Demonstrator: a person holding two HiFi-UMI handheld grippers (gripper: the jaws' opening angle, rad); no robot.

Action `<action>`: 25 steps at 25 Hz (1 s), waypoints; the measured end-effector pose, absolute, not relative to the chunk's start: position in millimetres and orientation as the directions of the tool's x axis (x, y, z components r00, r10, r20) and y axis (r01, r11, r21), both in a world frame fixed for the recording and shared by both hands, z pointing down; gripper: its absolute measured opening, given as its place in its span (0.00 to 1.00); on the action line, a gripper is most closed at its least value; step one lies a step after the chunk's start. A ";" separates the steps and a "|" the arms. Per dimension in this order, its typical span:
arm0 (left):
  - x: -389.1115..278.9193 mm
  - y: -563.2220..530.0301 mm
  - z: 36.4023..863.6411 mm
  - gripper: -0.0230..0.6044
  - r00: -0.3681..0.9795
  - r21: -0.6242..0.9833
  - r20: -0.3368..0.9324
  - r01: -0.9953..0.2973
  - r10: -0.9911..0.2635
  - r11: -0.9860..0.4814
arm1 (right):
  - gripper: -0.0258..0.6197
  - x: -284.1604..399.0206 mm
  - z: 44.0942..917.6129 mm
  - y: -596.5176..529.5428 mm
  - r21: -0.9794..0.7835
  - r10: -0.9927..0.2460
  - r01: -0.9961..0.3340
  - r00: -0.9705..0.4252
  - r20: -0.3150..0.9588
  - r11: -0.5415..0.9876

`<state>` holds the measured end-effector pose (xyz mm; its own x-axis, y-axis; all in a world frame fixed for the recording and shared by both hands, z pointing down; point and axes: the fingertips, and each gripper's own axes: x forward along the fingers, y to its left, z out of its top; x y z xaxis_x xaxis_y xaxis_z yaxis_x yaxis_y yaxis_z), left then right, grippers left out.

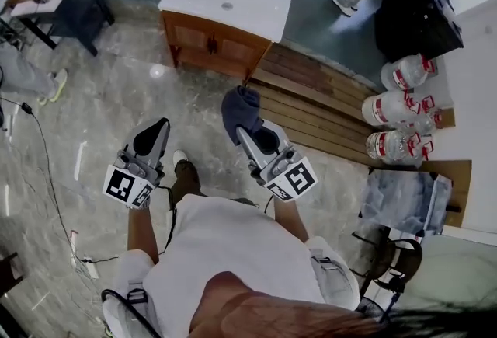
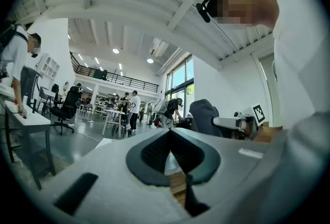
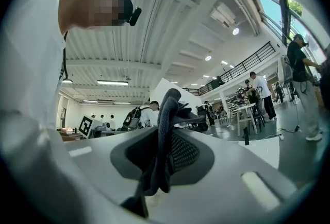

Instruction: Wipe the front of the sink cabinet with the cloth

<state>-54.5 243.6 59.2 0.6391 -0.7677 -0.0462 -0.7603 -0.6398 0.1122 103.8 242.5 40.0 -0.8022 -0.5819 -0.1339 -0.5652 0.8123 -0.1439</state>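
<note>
A dark blue fabric cloth [image 1: 239, 109] is pinched tight in the right gripper's [image 1: 248, 136] jaws and bunches past their tips. It is well apart from the white-topped wooden sink cabinet [image 1: 211, 43]. The left gripper's [image 1: 155, 130] jaws meet at the tips, holding nothing.

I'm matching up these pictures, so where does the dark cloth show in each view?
Head view: cloth centre, in the right gripper's jaws.
Left gripper view: cloth right of centre.
Right gripper view: cloth centre, between the jaws.
Shared landmark: the person's white shirt.
</note>
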 end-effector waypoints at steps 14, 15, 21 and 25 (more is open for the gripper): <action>-128.3 101.6 75.8 0.04 0.697 0.170 -0.021 -0.704 -0.717 -0.689 | 0.16 16.6 72.6 106.2 -0.201 -0.641 -0.621 -0.767 -0.045 0.758; -128.6 95.0 78.4 0.04 0.692 0.173 -0.015 -0.709 -0.722 -0.683 | 0.16 16.4 76.0 97.3 -0.203 -0.638 -0.619 -0.768 -0.042 0.759; -130.6 59.6 99.0 0.04 0.670 0.210 -0.006 -0.725 -0.742 -0.656 | 0.16 6.3 110.9 39.2 -0.161 -0.626 -0.621 -0.779 0.025 0.767; -128.3 53.5 119.5 0.04 0.676 0.233 -0.008 -0.715 -0.736 -0.659 | 0.16 -7.3 152.0 2.8 -0.146 -0.646 -0.647 -0.761 0.065 0.748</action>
